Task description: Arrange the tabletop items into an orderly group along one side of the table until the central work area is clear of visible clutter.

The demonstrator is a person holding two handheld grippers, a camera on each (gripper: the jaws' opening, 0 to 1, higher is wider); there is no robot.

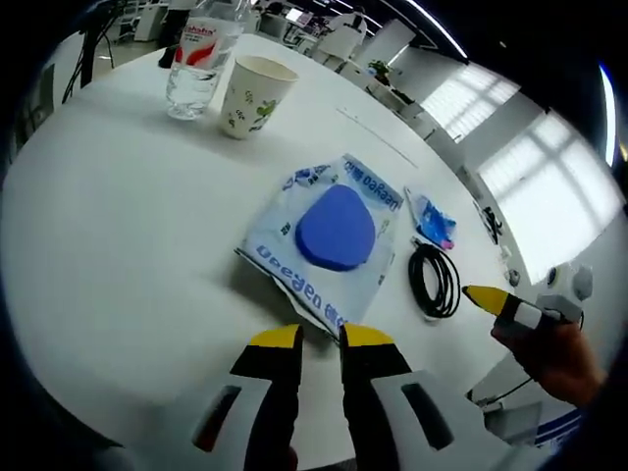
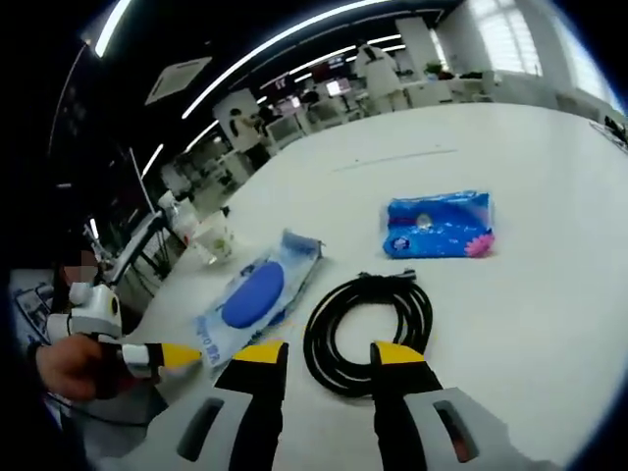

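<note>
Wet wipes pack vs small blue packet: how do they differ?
The wet wipes pack is bigger and mostly white with a blue oval lid; the small blue packet is blue all over with a pink corner. The pack lies beside the black cable coil, the packet beyond it. Both lie flat on the table.

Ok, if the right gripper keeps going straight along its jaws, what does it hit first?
Most likely the coiled black cable, lying just ahead of the open right gripper. Farther on lies the blue plastic packet, though depth is uncertain.
</note>
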